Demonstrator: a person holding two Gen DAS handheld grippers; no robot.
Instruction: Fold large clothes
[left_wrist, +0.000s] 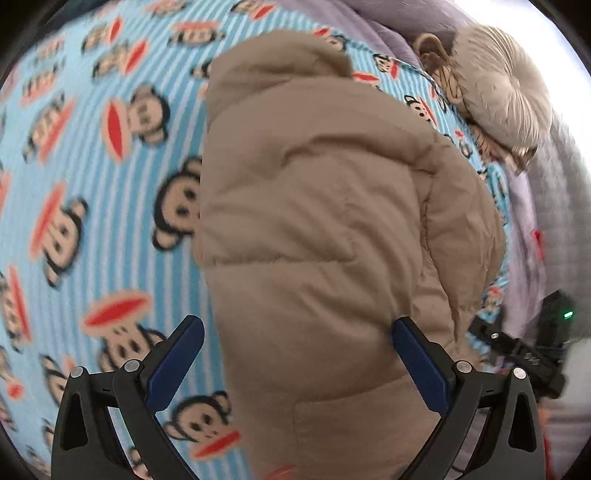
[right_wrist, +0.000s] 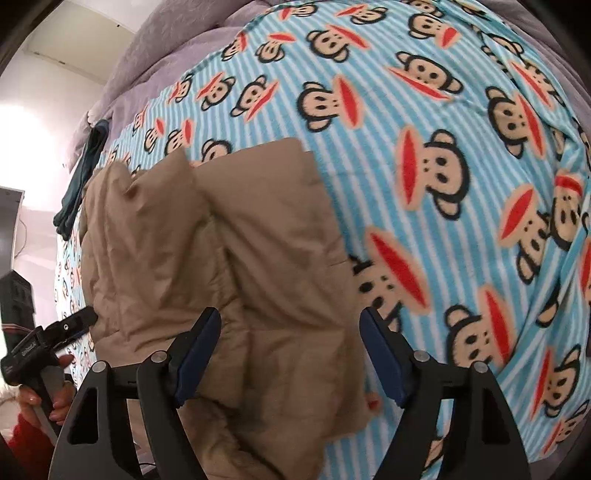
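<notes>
A tan puffy jacket (left_wrist: 314, 203) lies folded into a long bundle on a blue striped blanket with monkey faces (left_wrist: 92, 221). My left gripper (left_wrist: 297, 325) hovers over the bundle's near end, open wide, with its pads clear of the fabric. In the right wrist view the same jacket (right_wrist: 221, 258) spreads left of centre on the blanket (right_wrist: 443, 147). My right gripper (right_wrist: 291, 314) is open above the jacket's right edge and grips nothing. The other gripper (right_wrist: 48, 343) shows at the far left, held by a hand (right_wrist: 59, 398).
A fluffy beige plush toy (left_wrist: 498, 92) lies at the blanket's far right edge. Purple bedding (right_wrist: 166, 48) borders the blanket. A dark teal garment (right_wrist: 81, 177) lies beyond the jacket at the left. The right gripper's black body (left_wrist: 524, 350) is beside the jacket.
</notes>
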